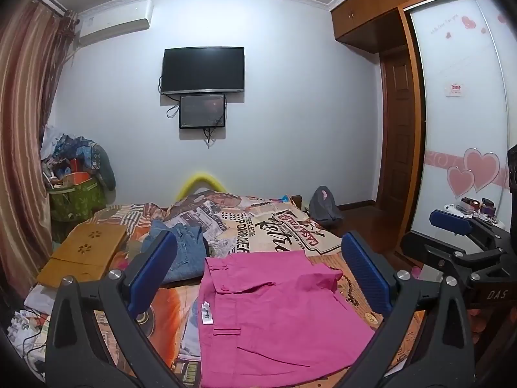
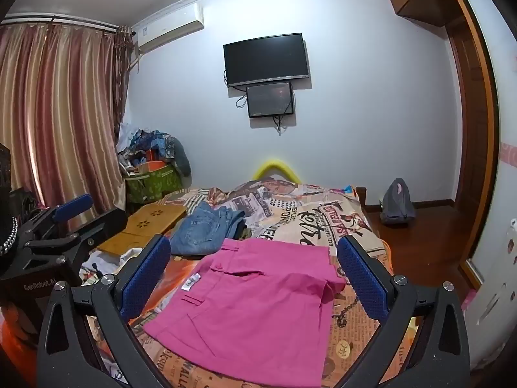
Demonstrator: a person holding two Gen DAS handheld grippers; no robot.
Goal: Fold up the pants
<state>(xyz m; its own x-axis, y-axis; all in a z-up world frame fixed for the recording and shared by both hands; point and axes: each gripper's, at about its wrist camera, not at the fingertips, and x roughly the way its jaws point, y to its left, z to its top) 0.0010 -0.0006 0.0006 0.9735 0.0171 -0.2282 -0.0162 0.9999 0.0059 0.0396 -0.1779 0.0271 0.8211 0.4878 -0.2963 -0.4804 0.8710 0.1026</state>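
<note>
Pink pants (image 1: 274, 307) lie folded into a compact rectangle on the patterned bedspread (image 1: 281, 226), waistband and white label to the left. They also show in the right wrist view (image 2: 258, 300). My left gripper (image 1: 258, 278) is open and empty, held above the pants. My right gripper (image 2: 255, 278) is open and empty, also above the pants. The right gripper shows at the right edge of the left wrist view (image 1: 465, 242), and the left gripper at the left edge of the right wrist view (image 2: 61, 226).
Folded blue jeans (image 1: 181, 252) lie beyond the pants, also seen in the right wrist view (image 2: 206, 229). A bamboo lap tray (image 1: 84, 252) sits at the bed's left. A green bag of clutter (image 1: 74, 194) stands by the curtain. A grey backpack (image 2: 397, 203) rests on the floor.
</note>
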